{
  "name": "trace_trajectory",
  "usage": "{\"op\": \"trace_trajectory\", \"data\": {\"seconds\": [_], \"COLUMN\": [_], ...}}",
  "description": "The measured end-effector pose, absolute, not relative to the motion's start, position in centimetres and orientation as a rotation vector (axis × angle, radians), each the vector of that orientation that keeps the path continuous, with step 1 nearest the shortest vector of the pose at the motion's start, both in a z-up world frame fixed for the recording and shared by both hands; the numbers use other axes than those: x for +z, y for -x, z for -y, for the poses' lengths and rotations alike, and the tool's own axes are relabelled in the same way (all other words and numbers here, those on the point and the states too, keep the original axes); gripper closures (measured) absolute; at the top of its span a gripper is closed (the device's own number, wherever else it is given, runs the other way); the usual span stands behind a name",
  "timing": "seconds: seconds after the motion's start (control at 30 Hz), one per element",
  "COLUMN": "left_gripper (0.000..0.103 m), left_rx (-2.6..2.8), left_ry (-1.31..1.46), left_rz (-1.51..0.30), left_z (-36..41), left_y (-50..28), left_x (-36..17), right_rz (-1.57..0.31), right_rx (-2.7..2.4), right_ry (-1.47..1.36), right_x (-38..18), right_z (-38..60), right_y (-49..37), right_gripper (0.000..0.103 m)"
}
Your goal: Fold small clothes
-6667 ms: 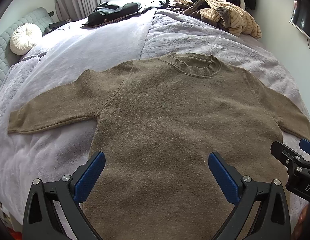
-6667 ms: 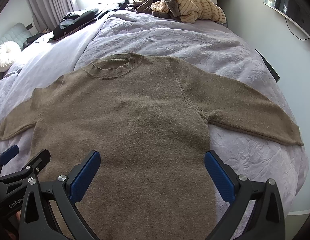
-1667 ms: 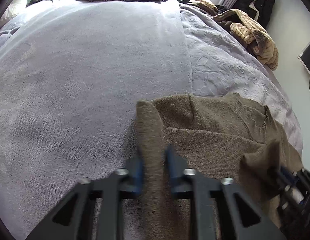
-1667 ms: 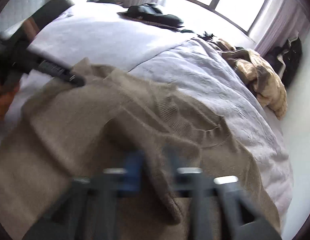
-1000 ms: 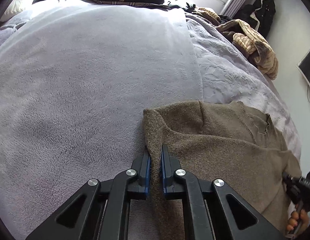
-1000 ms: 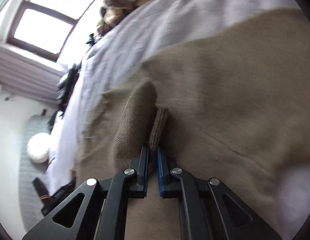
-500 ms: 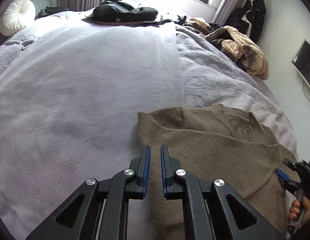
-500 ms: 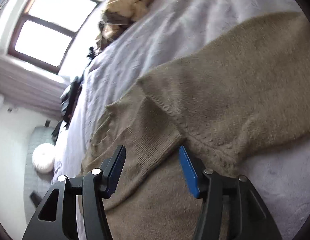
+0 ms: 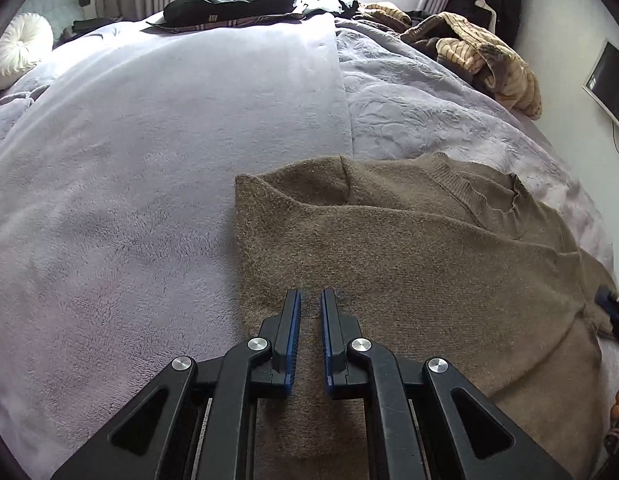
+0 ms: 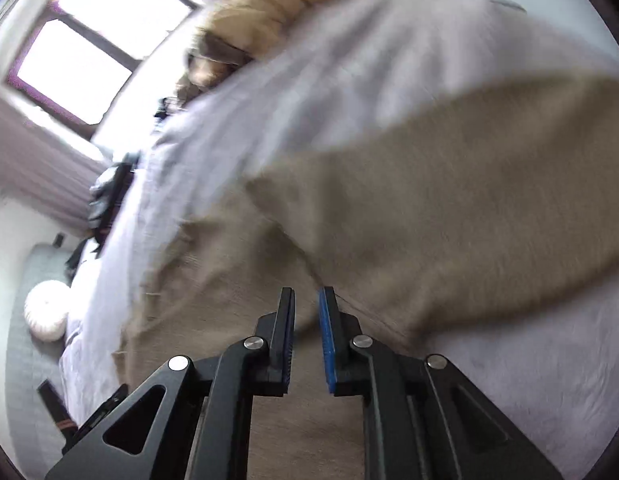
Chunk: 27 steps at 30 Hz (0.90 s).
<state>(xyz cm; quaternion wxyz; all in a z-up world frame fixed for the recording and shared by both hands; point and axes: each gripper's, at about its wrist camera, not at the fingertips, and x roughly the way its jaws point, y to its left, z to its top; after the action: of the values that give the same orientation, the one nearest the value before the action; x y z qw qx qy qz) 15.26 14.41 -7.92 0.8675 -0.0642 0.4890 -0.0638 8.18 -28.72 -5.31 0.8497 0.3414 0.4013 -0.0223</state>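
A brown knit sweater [image 9: 409, 248] lies on the lilac bedspread [image 9: 129, 184] with its left sleeve folded in across the body. My left gripper [image 9: 310, 296] hovers over the sweater's folded left edge, jaws nearly together with a narrow gap and nothing between them. In the blurred right wrist view the sweater [image 10: 449, 200] fills the middle, its right sleeve spread out to the right. My right gripper [image 10: 306, 294] is over the sweater near the armpit, jaws close together with a small gap, holding nothing. The right gripper also shows at the left wrist view's right edge [image 9: 613, 312].
A striped tan garment pile [image 9: 485, 52] and dark clothes [image 9: 229, 2] lie at the far side of the bed. A round white cushion [image 9: 17, 50] sits far left. A wall screen [image 9: 609, 84] hangs at right. The bed edge drops off at the right.
Both grippers let go of the sleeves they had carried inward. The left backed off over the folded edge. The right opened wide, then narrowed its jaws again and is swinging fast.
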Motion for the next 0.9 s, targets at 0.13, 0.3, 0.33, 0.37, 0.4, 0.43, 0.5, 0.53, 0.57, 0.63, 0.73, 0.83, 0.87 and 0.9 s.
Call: {"op": "trace_trajectory", "data": {"seconds": [0.13, 0.3, 0.33, 0.37, 0.4, 0.43, 0.5, 0.53, 0.57, 0.63, 0.73, 0.83, 0.87, 0.9], "left_gripper": [0.092, 0.092, 0.092, 0.092, 0.092, 0.092, 0.092, 0.092, 0.092, 0.092, 0.092, 0.092, 0.092, 0.090], "left_rx": [-0.111, -0.100, -0.101, -0.102, -0.099, -0.095, -0.076, -0.069, -0.064, -0.069, -0.072, -0.074, -0.079, -0.082], "left_ry": [0.109, 0.104, 0.103, 0.099, 0.089, 0.083, 0.075, 0.074, 0.074, 0.081, 0.078, 0.069, 0.067, 0.061], "left_rz": [-1.021, -1.025, -1.024, -1.024, -1.024, -1.024, -1.022, -1.022, -1.022, -1.026, -1.039, -1.048, -1.052, -1.057], "left_z": [-13.9, -13.6, -13.6, -13.6, -13.5, -13.4, -13.1, -13.0, -12.9, -12.5, -11.8, -10.8, -10.5, -10.1], "left_y": [-15.3, -15.4, -15.3, -15.3, -15.3, -15.3, -15.1, -14.9, -14.7, -14.1, -13.1, -11.7, -11.3, -10.9], "left_x": [-8.0, -8.0, -8.0, -7.9, -7.9, -7.9, -7.7, -7.6, -7.4, -6.9, -6.4, -6.0, -5.9, -5.9], "right_rz": [-0.889, -0.950, -0.938, -0.925, -0.925, -0.925, -0.923, -0.923, -0.924, -0.933, -0.943, -0.955, -0.958, -0.960], "right_rx": [0.033, -0.030, -0.051, -0.068, -0.071, -0.059, -0.043, -0.029, -0.012, 0.032, 0.075, 0.113, 0.119, 0.126], "right_ry": [-0.643, -0.768, -0.782, -0.783, -0.776, -0.769, -0.766, -0.769, -0.776, -0.791, -0.801, -0.806, -0.800, -0.794], "right_x": [-5.7, -8.7, -8.5, -8.1, -7.9, -7.6, -7.3, -7.2, -7.1, -7.2, -7.2, -7.4, -7.4, -7.4], "right_z": [26.6, 28.6, 29.1, 29.6, 29.9, 30.1, 30.4, 30.5, 30.5, 30.1, 29.7, 29.0, 28.8, 28.6], "right_y": [-11.9, -12.9, -12.4, -11.6, -11.0, -10.1, -8.8, -8.0, -7.4, -6.5, -4.9, -3.3, -2.8, -2.4], "right_gripper": [0.087, 0.089, 0.089, 0.086, 0.082, 0.073, 0.062, 0.060, 0.060, 0.060, 0.060, 0.058, 0.057, 0.057]}}
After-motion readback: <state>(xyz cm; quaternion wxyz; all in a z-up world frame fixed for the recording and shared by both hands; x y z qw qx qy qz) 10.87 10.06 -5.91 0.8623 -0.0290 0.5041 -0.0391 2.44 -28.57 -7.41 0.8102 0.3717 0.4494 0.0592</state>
